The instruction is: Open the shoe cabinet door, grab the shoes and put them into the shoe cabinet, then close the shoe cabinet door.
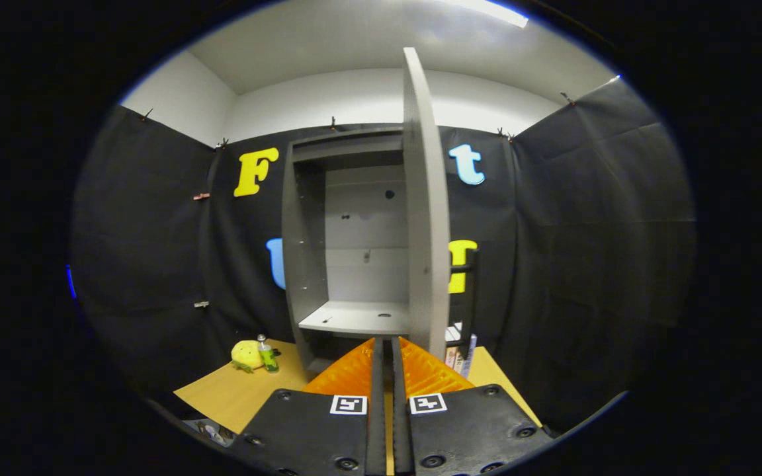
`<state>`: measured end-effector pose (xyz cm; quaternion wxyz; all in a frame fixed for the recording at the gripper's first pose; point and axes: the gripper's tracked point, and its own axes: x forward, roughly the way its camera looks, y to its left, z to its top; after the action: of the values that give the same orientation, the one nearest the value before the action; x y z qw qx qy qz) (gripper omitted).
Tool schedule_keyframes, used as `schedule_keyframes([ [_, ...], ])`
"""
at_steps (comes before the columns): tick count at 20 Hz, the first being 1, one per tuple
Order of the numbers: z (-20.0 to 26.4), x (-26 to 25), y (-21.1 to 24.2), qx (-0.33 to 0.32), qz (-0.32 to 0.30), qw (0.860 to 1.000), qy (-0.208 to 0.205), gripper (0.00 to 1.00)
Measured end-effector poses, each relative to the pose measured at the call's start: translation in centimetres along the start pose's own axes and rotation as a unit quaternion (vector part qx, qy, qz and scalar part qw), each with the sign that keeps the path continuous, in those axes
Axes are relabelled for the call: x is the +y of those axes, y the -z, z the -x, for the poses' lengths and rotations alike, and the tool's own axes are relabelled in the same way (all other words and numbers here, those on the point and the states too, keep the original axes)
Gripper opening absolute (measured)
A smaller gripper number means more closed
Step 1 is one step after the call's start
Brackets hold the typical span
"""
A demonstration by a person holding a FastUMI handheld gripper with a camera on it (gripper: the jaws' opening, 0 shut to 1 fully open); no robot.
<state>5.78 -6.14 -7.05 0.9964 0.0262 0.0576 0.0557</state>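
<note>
A grey shoe cabinet (305, 264) stands on the wooden table ahead of me, against the black wall. Its door (426, 218) is swung wide open and I see it edge-on, just right of my line of sight, with a dark bar handle (468, 291) on its far side. Inside, a bare grey shelf (358, 317) sits above a lower compartment. My gripper (386, 347) points at the cabinet's bottom front, its fingers closed together with only a thin slit and nothing held between them.
On the table (235, 393) left of the cabinet lie a yellow plush toy (247, 355) and a small green bottle (267, 357). Several upright books (458, 354) stand behind the open door on the right. Black cloth walls close in on both sides.
</note>
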Motion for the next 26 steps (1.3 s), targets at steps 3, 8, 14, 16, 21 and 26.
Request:
schedule_keyframes([
  [3,0.2,1.8,2.9,0.048,-0.001,0.999,-0.025,0.2],
  [8,0.2,4.4,8.0,0.126,-0.027,0.991,-0.035,0.27],
  [14,2.1,4.8,14.4,0.238,-0.032,0.971,-0.004,0.27],
  [16,2.9,4.8,16.6,0.275,-0.031,0.961,0.01,0.27],
  [21,4.5,4.8,20.8,0.352,-0.04,0.934,0.039,0.27],
  [26,3.6,4.9,25.5,0.394,-0.044,0.916,0.055,0.27],
])
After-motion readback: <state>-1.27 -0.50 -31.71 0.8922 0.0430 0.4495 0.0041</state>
